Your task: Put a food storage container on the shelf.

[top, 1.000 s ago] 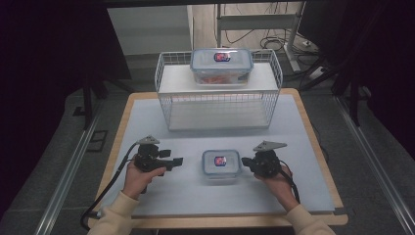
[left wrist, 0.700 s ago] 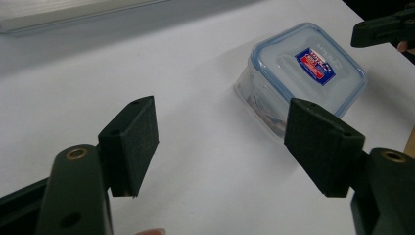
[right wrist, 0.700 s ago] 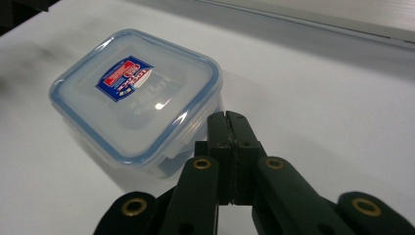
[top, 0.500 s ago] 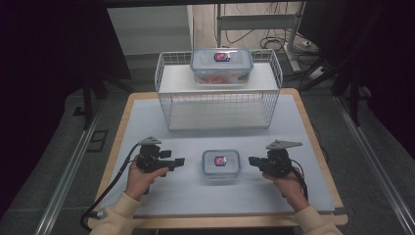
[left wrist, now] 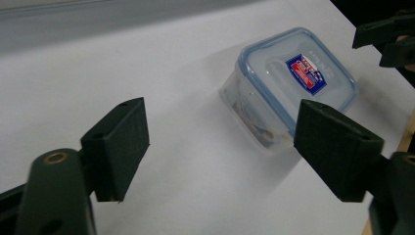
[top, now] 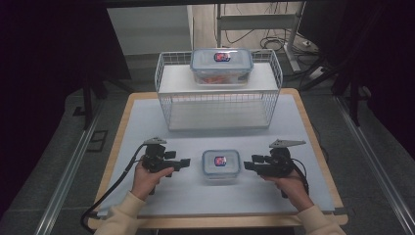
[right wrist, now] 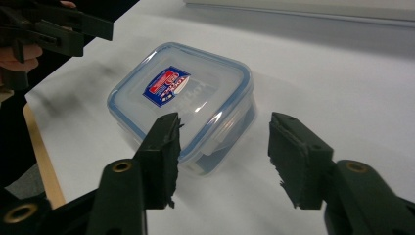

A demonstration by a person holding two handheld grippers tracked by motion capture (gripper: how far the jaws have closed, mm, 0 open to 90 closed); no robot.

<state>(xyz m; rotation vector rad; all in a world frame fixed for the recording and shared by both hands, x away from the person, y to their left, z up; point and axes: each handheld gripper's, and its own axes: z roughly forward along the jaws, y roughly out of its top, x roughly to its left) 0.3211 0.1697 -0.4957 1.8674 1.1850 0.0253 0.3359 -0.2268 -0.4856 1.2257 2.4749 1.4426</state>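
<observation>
Since a second ago, the right gripper (top: 250,166) has drawn back from the right side of the small container (top: 221,164), and its jaws have just been opening; nothing lies between them now, though the container's near corner sits just beyond their tips in the right gripper view. Meanwhile the left gripper (top: 184,162) has kept its place, its jaws having just been opening a little further to stand wide, with only bare mat between them in the left gripper view.

This small lidded container (right wrist: 181,105) with a blue seal and a red-and-blue label rests flat on the white mat (top: 147,122), between the two grippers and apart from both. A larger container (top: 221,65) of the same kind sits on top of the wire rack (top: 218,100) at the far side of the table.

Judging by the layout, the step in hand looks like preparing a two-sided grasp of the small container, or else the end of a placement. A next move would call for each gripper to come in level with a side wall, jaws wide enough to take the lid's rim or clips.

Both hands hold their grippers low over the mat, pointing inward at each other across the container, forearms coming up from the near edge.
</observation>
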